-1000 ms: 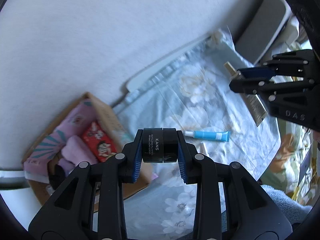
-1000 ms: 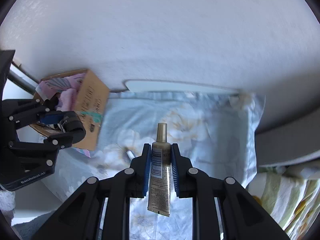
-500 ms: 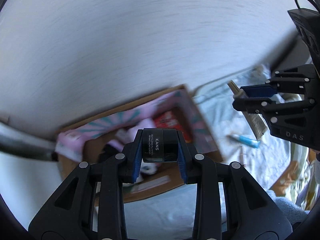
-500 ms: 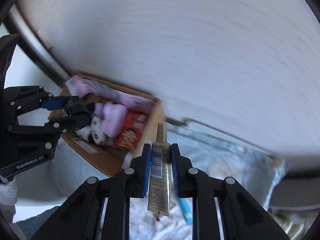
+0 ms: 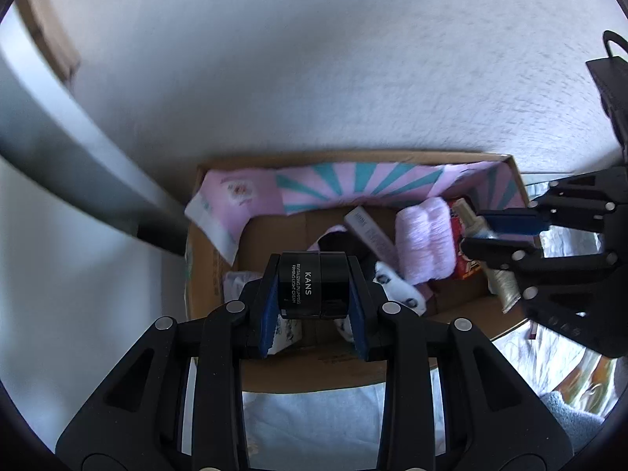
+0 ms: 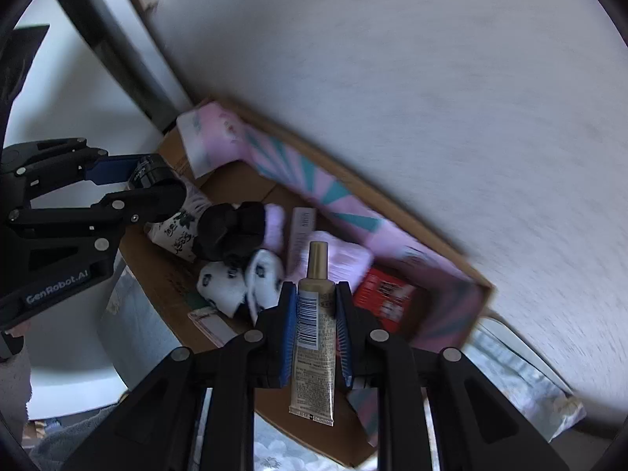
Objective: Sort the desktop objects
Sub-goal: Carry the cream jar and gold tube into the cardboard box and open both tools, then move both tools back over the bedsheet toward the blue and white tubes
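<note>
Left gripper (image 5: 314,294) is clamped on the black cream jar (image 5: 314,284). Right gripper (image 6: 314,318) is clamped on the gold tube (image 6: 316,329). Both hang over the cardboard box (image 5: 392,376), tube at 3 o'clock of the jar. Advice: lower each before letting go (socks (image 6: 239,278) below), release over bare cardboard.

Rough white plastered wall (image 5: 314,59) filling the upper frame, evenly daylit. Grey metal bar (image 5: 78,180) slanting across at left. Pale floral cloth (image 6: 522,384) spread at lower right. Blue-grey towel (image 5: 569,424) bunched at the edge.
</note>
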Demonstrator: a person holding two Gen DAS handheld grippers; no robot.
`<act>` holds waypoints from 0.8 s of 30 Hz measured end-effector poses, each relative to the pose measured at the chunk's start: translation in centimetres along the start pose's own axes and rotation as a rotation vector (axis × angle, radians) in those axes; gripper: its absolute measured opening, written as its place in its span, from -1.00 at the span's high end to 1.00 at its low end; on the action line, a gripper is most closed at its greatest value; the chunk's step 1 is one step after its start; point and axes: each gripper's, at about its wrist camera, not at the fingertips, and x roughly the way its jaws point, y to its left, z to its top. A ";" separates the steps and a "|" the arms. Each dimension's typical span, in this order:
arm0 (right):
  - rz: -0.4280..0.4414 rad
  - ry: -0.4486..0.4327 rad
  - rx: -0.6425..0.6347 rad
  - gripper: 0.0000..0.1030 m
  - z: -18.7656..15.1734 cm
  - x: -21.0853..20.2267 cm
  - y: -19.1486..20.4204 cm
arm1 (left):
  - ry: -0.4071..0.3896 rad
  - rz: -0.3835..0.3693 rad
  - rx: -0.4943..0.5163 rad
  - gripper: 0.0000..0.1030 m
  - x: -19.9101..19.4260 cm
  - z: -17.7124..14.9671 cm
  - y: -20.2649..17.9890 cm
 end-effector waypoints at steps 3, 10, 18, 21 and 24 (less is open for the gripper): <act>0.018 0.019 -0.016 0.65 0.9 1.2 1.1 | 0.017 -0.007 -0.009 0.46 0.9 -0.4 0.6; 0.036 0.061 -0.020 0.65 1.4 2.8 1.9 | -0.015 0.020 0.007 0.36 1.8 -0.3 0.0; -0.036 0.026 -0.061 -0.99 0.3 2.3 2.0 | -0.047 -0.058 -0.023 -0.99 -0.2 0.3 -0.2; 0.009 0.009 -0.010 -0.99 0.0 1.3 1.1 | -0.057 -0.078 -0.063 -1.00 -0.9 0.3 0.2; -0.027 -0.018 -0.018 -0.99 -0.3 0.2 0.8 | -0.068 -0.088 -0.080 -1.00 -1.7 0.3 0.4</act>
